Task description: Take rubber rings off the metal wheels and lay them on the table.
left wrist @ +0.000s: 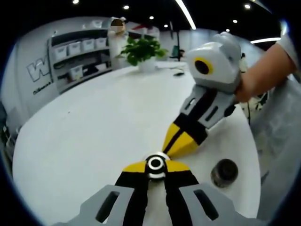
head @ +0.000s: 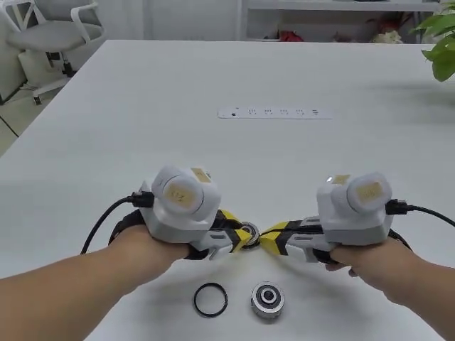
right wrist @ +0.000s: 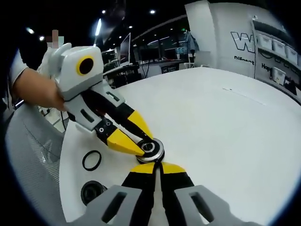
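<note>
Though one ring already lies flat on the table, nearest the viewer, the job looks only partly done. Just beside the ring, at its 3 o'clock and not touching it, a loose wheel rests flat. It is probably the wheel that ring came from, though its rim is too small to judge for certain.

Beyond them, at 12 o'clock, the two grippers meet tip to tip. The left gripper is clamped on a second wheel, one jaw on each side. It holds the wheel low over the table or resting on it; which is unclear. The right gripper comes in from 3 o'clock with its jaws pressed together, their tips touching the wheel's rim. In the right gripper view a dark band circles that rim, likely the ring to come off. Whether the jaws pinch it cannot be told.

So the count seems to be one ring off, and one in hand and not yet free. What remains, by this reading, is to peel that band away and lay it beside the first.

Farther off, at 12 o'clock, a white power strip lies on the table, well apart from the work. Past the far edge, a chair stands at 10 o'clock and plant leaves show at 2 o'clock.
</note>
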The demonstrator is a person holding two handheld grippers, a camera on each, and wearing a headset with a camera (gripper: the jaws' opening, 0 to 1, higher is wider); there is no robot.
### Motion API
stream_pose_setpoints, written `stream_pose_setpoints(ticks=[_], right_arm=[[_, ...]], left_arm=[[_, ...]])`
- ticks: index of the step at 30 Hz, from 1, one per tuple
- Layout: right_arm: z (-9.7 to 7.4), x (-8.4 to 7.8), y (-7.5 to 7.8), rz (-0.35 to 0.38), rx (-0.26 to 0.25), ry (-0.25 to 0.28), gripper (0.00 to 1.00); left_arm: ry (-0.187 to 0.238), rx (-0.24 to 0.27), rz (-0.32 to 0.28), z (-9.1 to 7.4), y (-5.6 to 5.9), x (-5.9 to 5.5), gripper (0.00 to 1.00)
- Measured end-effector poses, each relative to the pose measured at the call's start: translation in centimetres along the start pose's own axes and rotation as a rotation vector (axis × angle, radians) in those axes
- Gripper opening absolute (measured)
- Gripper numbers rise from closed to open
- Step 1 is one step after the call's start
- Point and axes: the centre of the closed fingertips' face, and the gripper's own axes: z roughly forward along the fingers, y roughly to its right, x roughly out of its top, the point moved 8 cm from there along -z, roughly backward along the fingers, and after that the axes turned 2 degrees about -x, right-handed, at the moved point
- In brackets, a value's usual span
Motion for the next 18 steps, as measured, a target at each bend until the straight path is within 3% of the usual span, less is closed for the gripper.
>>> stream_pose_setpoints(ticks=[9, 13, 18], right_arm=[[0.17, 0.04, 0.18, -0.018, -0.012, -0.003, 0.00], [0.05, -0.15, 0.58, 0.063, -0.006, 0.004, 0.02], [-0.46, -0.41, 0.73, 0.109, 0.039, 0.034, 0.10]], left_arm=[[-0.003, 0.002, -0.001, -0.08, 0.10, 0.07, 0.13], [-0.003, 0.001, 0.000, -0.09, 0.10, 0.05, 0.13], [-0.002, -0.002, 0.000, -0.11, 0.09, 0.05, 0.13]])
